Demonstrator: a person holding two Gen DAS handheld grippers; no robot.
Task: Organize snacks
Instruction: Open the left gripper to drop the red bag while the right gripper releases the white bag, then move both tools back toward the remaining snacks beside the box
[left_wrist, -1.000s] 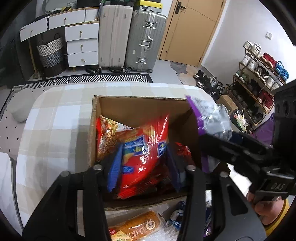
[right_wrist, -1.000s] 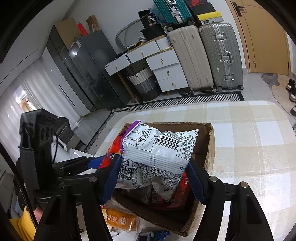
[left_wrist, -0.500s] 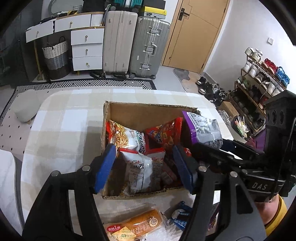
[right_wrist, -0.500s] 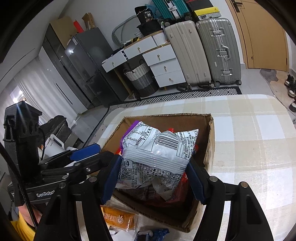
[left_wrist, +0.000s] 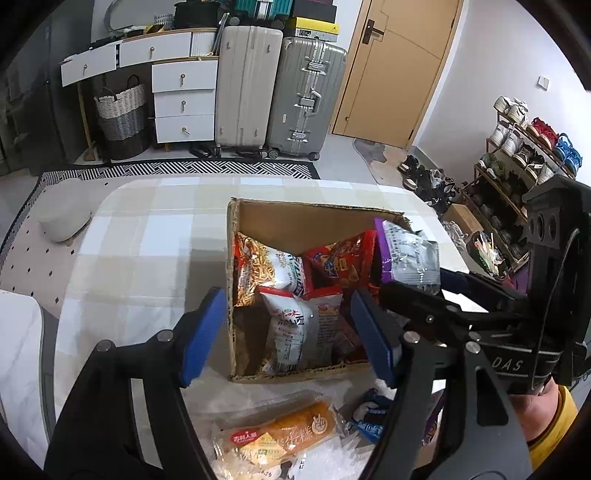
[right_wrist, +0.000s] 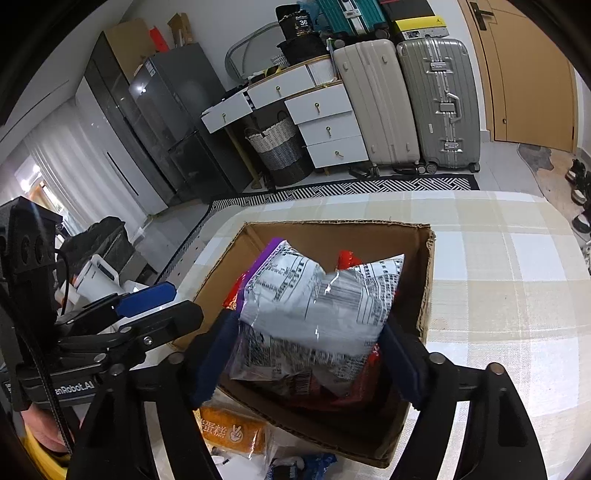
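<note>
Snack packets filled the cardboard box just ahead of the left claw, whose jaws had just been opening and held nothing. Between the right claw's pads sat a silver-and-purple bag over the box; jaws had just widened, and contact was unclear. An orange cake packet lay below the left claw.

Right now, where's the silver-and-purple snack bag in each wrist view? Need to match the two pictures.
Left wrist: silver-and-purple snack bag is right of centre, over the right side of the cardboard box, just beyond the right gripper.
Right wrist: bag is at centre, between the right gripper's fingers, above the box.
Shared landmark: the silver suitcase beside the wooden door, far wall in both.
</note>
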